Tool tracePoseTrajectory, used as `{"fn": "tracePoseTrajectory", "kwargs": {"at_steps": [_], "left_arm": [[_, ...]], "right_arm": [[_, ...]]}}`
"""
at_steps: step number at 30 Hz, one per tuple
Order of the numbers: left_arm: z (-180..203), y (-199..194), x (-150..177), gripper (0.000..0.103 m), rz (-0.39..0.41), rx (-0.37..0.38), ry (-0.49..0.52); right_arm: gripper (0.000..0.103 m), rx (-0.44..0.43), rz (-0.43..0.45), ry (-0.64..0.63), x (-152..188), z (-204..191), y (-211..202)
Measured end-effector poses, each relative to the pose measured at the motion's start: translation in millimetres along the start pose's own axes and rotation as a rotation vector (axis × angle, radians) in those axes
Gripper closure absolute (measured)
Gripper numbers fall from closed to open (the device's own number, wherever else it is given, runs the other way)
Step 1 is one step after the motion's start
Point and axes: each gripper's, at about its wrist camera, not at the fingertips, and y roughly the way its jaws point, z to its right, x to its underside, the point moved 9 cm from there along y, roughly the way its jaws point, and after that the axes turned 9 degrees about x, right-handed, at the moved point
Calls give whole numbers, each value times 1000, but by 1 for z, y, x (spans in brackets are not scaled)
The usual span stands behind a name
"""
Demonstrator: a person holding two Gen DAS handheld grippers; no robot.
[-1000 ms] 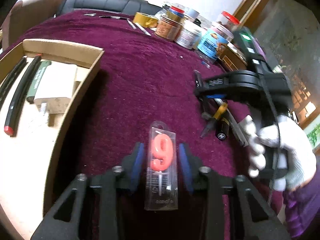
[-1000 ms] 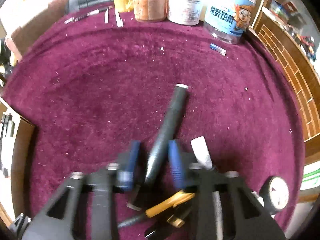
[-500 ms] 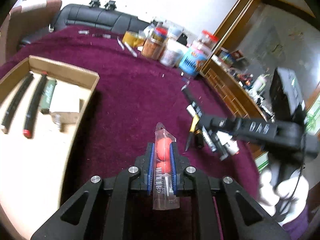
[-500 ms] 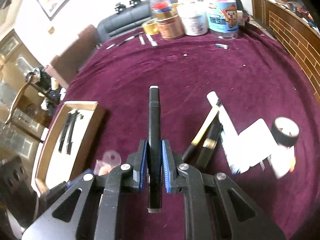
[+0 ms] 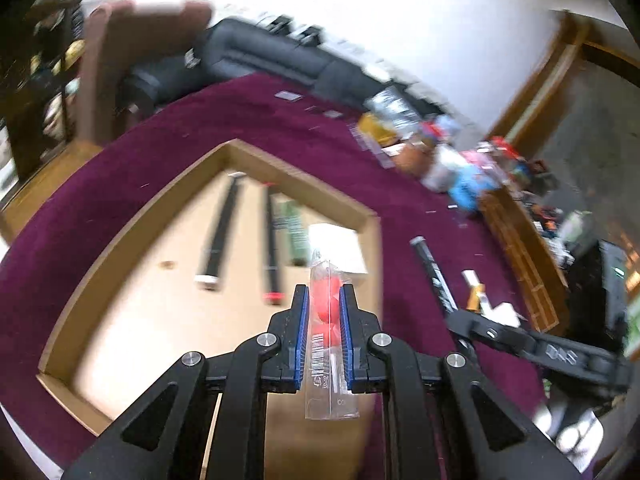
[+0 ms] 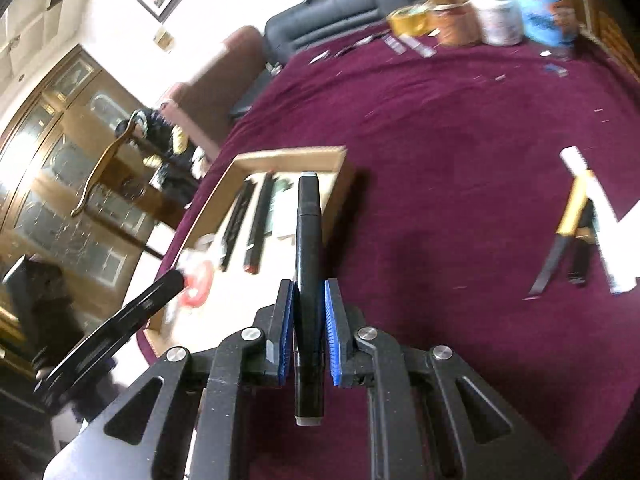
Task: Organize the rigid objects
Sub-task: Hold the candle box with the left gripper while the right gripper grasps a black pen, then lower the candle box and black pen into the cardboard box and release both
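Over the shallow cardboard tray (image 5: 366,222), left gripper (image 5: 324,312) pinching a clear packet with a red candle (image 5: 329,320) between blue pads, packet end-on and poking past the fingertips; below it, bare tray floor toward the near corner, two black rods (image 5: 219,236), a green stick (image 5: 294,232) and a white box (image 5: 340,246) crowded along the far right wall.

To the tray's right, above maroon cloth (image 6: 460,168), right gripper (image 6: 306,300) clamped on a black marker (image 6: 307,240), marker lengthwise along the fingers, tip over the tray's right edge (image 6: 338,192); wide empty cloth beyond; a yellow-handled tool (image 6: 568,220) and white pieces (image 6: 612,232) well apart at the right; jars (image 6: 500,20) lined up on the far edge, blurred, perhaps four.
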Motion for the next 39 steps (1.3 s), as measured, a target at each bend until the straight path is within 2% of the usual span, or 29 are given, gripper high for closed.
{"fn": "tracePoseTrajectory", "kwargs": {"at_steps": [4, 8, 16, 20, 22, 27, 30, 33, 37, 39], "left_arm": [[-33, 11, -11, 91, -16, -81, -8], [-64, 20, -22, 91, -26, -116, -49], [-104, 36, -44, 91, -51, -171, -57], [-118, 47, -48, 91, -86, -197, -84], [-120, 47, -48, 89, -93, -181, -95], [-114, 43, -47, 72, -82, -123, -94], [-111, 40, -46, 68, -69, -116, -89], [-111, 38, -46, 67, -66, -106, -97], [-111, 39, -43, 66, -76, -101, -94], [-109, 44, -37, 63, -110, -123, -76]], "right_arm": [[90, -16, -46, -34, 5, -30, 27], [90, -16, -93, -62, 7, -55, 53], [90, -49, -186, -23, 0, -88, 101], [90, -3, -206, -24, -9, -95, 122], [90, 20, -210, -17, -14, -95, 132], [89, 50, -172, -1, -27, -90, 142], [89, 53, -154, -24, -29, -88, 140], [89, 38, -110, -35, -33, -84, 123], [89, 73, 11, -77, -33, -65, 77], [82, 96, 62, -82, -29, -53, 57]]}}
